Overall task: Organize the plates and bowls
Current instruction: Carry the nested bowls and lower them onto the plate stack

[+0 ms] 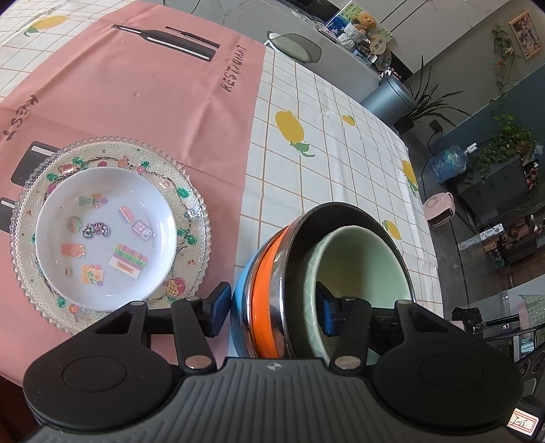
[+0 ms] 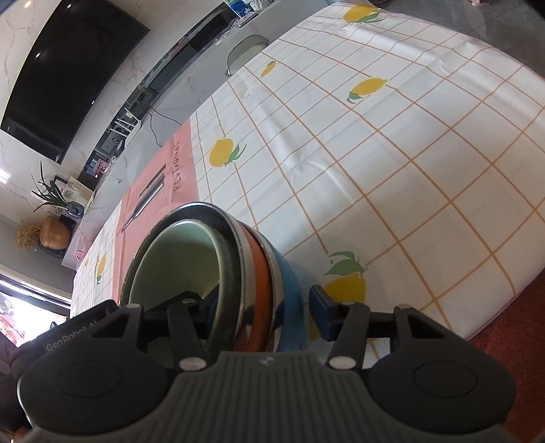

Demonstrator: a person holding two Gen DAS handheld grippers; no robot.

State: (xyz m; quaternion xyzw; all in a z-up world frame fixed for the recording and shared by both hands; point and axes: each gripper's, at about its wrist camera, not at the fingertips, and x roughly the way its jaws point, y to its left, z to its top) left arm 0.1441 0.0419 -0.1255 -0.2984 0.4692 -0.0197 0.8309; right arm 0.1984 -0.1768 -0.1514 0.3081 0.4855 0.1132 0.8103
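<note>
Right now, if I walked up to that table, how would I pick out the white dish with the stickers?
Find the pink mat lying on the lemon-print tablecloth. On it sits a clear glass plate with a beaded rim and painted flowers, and the white dish rests in its middle. Unlike the nested bowls beside it, it is shallow, lies flat, and has small cartoon stickers inside.

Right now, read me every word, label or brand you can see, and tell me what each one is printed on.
"RESTAURANT": pink placemat with black cutlery print, near its far edge; also seen from the right wrist.
"RES...": same placemat's left edge, cut off.
"GenRobot-A...": black body of the right gripper, partly hidden.
Too small or blurred: the sticker label in the white round plate, the shelf boxes, and the tag at the left view's lower right corner.
</note>
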